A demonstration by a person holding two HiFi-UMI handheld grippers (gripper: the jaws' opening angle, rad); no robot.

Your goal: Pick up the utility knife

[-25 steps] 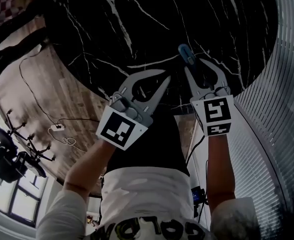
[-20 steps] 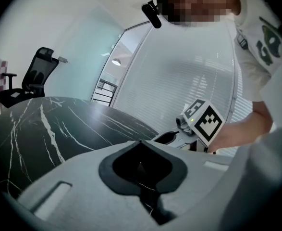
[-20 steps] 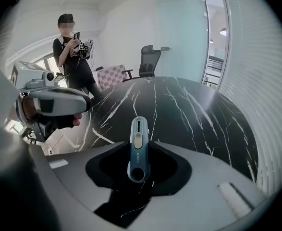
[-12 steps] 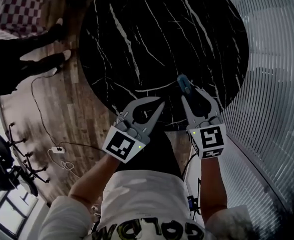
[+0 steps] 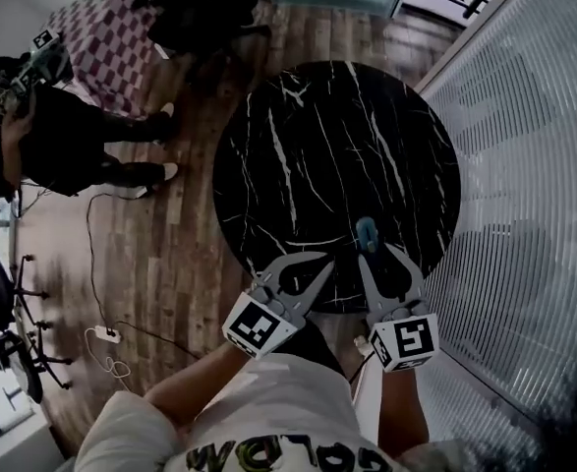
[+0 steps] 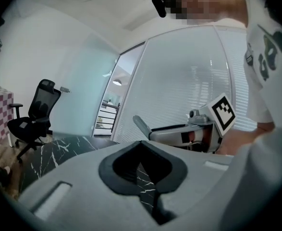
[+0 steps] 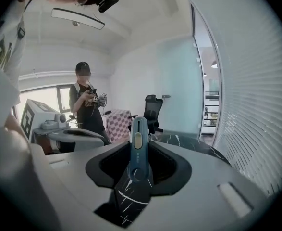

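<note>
1. Nearest us, the right gripper (image 5: 376, 254) has its jaws clenched on the blue utility knife (image 7: 139, 150). It grips the knife near one end, and the slider end stands out beyond the tips.
2. Just beside it, the left gripper (image 5: 322, 262) holds nothing, its jaws pressed together.
3. Below both lies the round black marble bench (image 5: 298, 136). The knife looks lifted clear of it, though the steep view makes height hard to judge.
4. We judge the pick-up all but done. The next move calls for a steady clench, so the knife cannot pivot.
5. Farther off, a person (image 7: 86, 107) stands near an office chair (image 7: 153, 110).
</note>
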